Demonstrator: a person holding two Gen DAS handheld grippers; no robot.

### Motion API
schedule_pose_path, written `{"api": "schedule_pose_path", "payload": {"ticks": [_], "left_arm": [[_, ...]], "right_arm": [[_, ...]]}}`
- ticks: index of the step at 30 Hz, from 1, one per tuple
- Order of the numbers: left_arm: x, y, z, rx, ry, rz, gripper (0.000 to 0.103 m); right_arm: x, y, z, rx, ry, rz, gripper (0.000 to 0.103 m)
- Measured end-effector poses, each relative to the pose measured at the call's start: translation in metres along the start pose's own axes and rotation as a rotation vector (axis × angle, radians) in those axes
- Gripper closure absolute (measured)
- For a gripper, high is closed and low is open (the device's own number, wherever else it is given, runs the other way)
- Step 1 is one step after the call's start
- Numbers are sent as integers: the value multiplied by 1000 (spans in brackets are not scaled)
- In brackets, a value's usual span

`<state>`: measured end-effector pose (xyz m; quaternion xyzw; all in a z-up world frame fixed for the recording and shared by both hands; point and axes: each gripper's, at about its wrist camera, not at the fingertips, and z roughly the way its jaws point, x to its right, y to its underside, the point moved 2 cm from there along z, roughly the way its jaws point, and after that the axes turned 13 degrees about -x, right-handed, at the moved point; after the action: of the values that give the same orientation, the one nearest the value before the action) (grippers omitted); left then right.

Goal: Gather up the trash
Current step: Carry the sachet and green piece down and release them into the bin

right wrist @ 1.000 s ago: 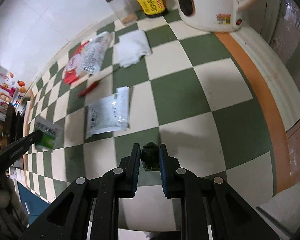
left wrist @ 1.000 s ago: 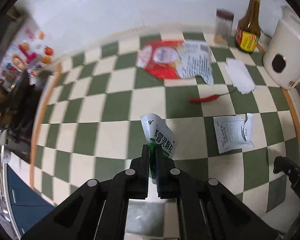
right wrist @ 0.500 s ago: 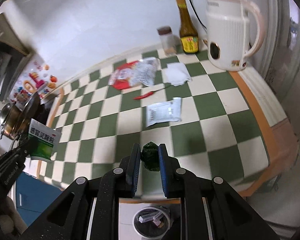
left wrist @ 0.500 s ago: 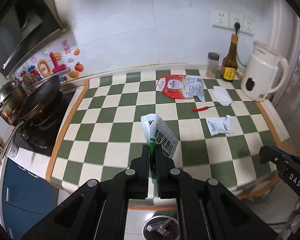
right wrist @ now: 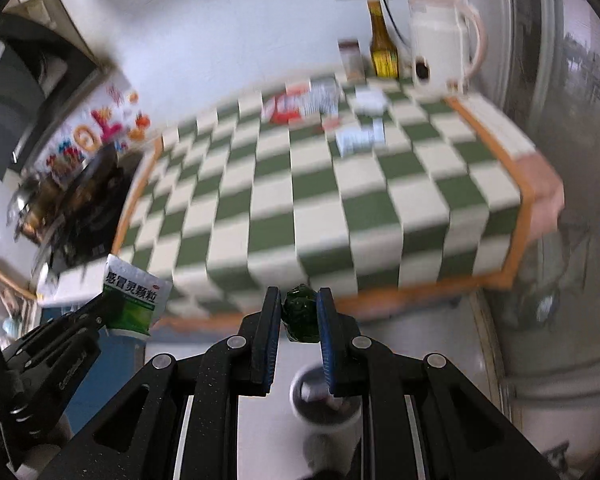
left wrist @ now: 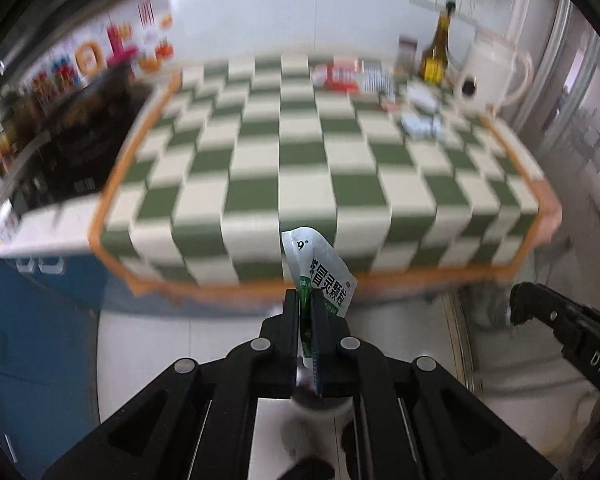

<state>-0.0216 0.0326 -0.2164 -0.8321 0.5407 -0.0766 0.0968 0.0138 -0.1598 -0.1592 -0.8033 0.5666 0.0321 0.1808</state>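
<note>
My left gripper (left wrist: 305, 300) is shut on a white and green medicine sachet (left wrist: 320, 270), which sticks up from the pads; the same sachet (right wrist: 134, 300) shows at lower left in the right wrist view. My right gripper (right wrist: 299, 304) is shut on a small dark green crumpled scrap (right wrist: 300, 314). Both grippers hang off the front edge of the green-and-cream checked counter (left wrist: 300, 168), above the floor. A white round bin (right wrist: 324, 398) stands on the floor beneath the right gripper and shows blurred under the left fingers as the bin (left wrist: 316, 408).
On the far right of the counter lie a red and white bag (right wrist: 300, 104), a white packet (right wrist: 358, 138) and a tissue (right wrist: 370, 102). Behind them stand a jar, a sauce bottle (right wrist: 382, 46) and a white kettle (right wrist: 440, 46). A stove with pans (right wrist: 80, 196) sits left; blue cabinet below.
Both grippers pulled back from over the counter, past its front edge, to above the floor bin. Each still holds its piece. The view is motion-blurred.
</note>
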Motion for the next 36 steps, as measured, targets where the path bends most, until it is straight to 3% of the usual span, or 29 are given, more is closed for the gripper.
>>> {"api": "schedule_pose_path", "payload": {"ticks": [6, 10, 19, 23, 28, 33, 36], "left_arm": [[-2, 37, 92, -168, 24, -26, 100], [-5, 59, 183, -292, 76, -70, 100], [0, 115, 393, -513, 179, -116, 100], [4, 137, 459, -575, 204, -114, 99], [9, 152, 498, -626, 180, -113, 95], [0, 155, 501, -635, 172, -122, 90], [-6, 153, 499, -603, 129, -120, 54]], "right_arm": [[21, 58, 86, -192, 17, 39, 84], [45, 91, 173, -302, 38, 53, 84], [116, 159, 382, -445, 2, 152, 84], [136, 179, 465, -489, 0, 143, 84], [149, 197, 536, -536, 27, 132, 84], [153, 202, 572, -574, 21, 127, 83], [155, 203, 580, -596, 25, 126, 82]]}}
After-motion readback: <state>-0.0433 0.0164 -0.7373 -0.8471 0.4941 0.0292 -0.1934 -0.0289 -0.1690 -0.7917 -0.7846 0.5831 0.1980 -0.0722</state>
